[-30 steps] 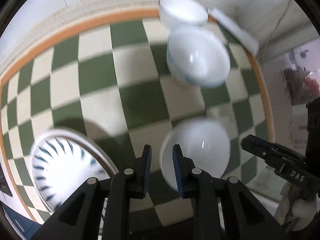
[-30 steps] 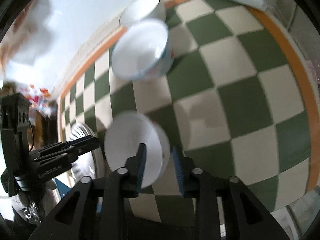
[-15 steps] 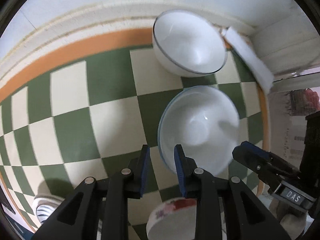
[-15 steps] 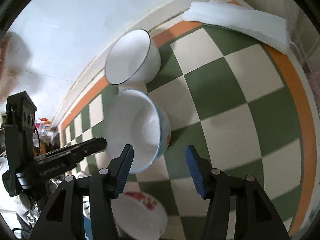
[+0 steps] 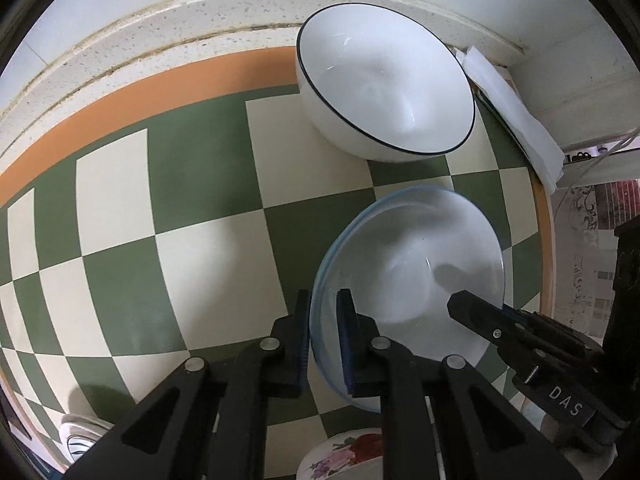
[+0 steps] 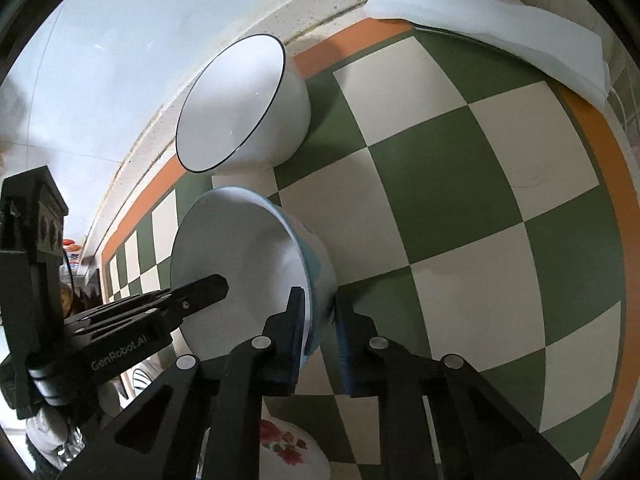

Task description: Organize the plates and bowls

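Both claws are clamped on opposite sides of the same blue-rimmed bowl (image 5: 408,280): my left gripper (image 5: 324,340) pinches the rim at the bowl's 7 o'clock in the left wrist view, one pad inside and one outside, and my right gripper (image 6: 320,332) bites the wall at the bowl's 5 o'clock in the right wrist view. Neither has any slack left. That bowl sits on the checked cloth (image 5: 200,260), just short of the black-rimmed bowl (image 5: 384,84), which lies at 12 o'clock from it by the wall. A flowered bowl (image 5: 344,456) peeks in at 6 o'clock, and a striped plate (image 5: 80,436) at 8 o'clock.

I judge the step to be nesting the blue-rimmed bowl into the black-rimmed one. To do it well I lift with both hands together, level, so the rim doesn't twist in the pads, clear the far rim fully before lowering, and release only once it seats.
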Motion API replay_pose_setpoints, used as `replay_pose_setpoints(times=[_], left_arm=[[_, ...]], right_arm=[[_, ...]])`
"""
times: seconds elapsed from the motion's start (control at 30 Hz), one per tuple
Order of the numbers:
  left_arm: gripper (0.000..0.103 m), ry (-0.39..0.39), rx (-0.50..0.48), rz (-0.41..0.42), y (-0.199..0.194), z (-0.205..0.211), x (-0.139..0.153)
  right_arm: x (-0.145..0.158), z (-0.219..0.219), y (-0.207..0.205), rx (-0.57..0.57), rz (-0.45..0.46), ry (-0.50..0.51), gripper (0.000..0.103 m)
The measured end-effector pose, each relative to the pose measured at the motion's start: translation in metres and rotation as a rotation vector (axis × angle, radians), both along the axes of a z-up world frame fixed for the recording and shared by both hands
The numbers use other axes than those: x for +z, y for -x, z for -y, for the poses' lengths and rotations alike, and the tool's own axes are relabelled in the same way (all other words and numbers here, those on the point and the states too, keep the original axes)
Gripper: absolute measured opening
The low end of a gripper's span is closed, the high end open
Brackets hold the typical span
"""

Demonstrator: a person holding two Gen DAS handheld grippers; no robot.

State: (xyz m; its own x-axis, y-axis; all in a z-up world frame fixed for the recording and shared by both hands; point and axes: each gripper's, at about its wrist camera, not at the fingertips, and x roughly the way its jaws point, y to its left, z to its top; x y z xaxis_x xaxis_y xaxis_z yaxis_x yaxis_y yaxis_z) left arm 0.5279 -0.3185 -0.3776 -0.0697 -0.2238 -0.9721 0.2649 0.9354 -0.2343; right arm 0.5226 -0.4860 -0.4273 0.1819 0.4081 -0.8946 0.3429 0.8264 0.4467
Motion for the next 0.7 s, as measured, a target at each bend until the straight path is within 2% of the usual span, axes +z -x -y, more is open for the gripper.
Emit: replay_pose_setpoints(times=[0.23,0.43,0.7], left_arm=[[0.011,0.005,-0.012,0.032,0.011,-0.002,0.021],[0.011,0.046,-0.011,0.067,0.027,-0.011,0.057],[0.011,0.078,-0.049,0.129,0.068,-0.024,0.107]], right_arm=[[0.024,-0.009,0.005,0.016,0.037,0.020,0.017],[0.060,-0.015,0.016,0.032,0.093,0.042,0.017],[0.112,-0.019,0.069,0.031,0.158,0.031,0.017]])
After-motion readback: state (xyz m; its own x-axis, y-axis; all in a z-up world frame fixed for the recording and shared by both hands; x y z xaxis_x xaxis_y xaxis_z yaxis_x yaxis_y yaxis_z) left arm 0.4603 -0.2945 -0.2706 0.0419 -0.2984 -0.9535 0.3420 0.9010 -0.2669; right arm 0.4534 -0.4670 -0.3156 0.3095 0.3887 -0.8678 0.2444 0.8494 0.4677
